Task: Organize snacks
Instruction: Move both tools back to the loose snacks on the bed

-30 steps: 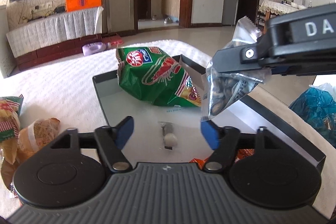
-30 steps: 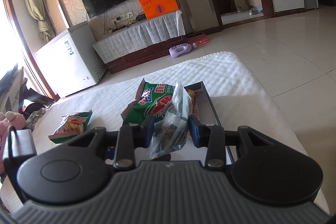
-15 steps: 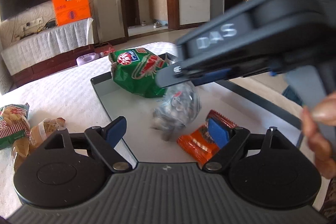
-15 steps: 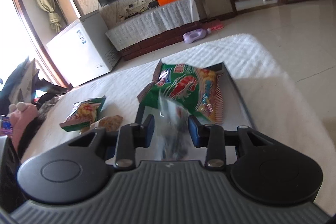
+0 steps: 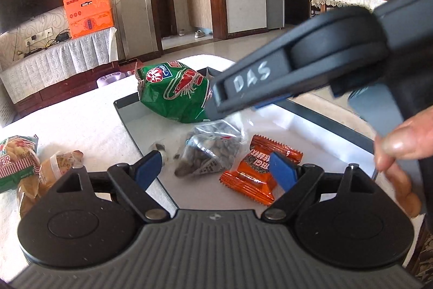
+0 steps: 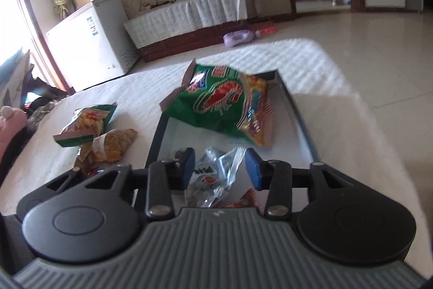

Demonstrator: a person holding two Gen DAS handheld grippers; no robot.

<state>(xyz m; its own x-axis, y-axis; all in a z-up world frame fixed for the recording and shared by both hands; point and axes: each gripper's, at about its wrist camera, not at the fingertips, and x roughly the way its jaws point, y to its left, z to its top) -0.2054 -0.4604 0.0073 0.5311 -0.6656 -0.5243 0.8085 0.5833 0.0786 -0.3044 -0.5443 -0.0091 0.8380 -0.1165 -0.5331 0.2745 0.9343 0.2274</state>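
The right hand-held gripper (image 6: 218, 167) is opening, pads clear of the seed bag (image 6: 211, 178) in the tray (image 6: 295, 110). Light, crinkly and slippery, the bag is judged best pinched at its top seal.

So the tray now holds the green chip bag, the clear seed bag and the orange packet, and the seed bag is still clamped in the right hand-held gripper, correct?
Not quite. The tray does hold the green chip bag, clear seed bag and orange packet, but the right hand-held gripper is not clamping the seed bag: its jaws are opening and the pads stand clear of it, as the right wrist view shows.
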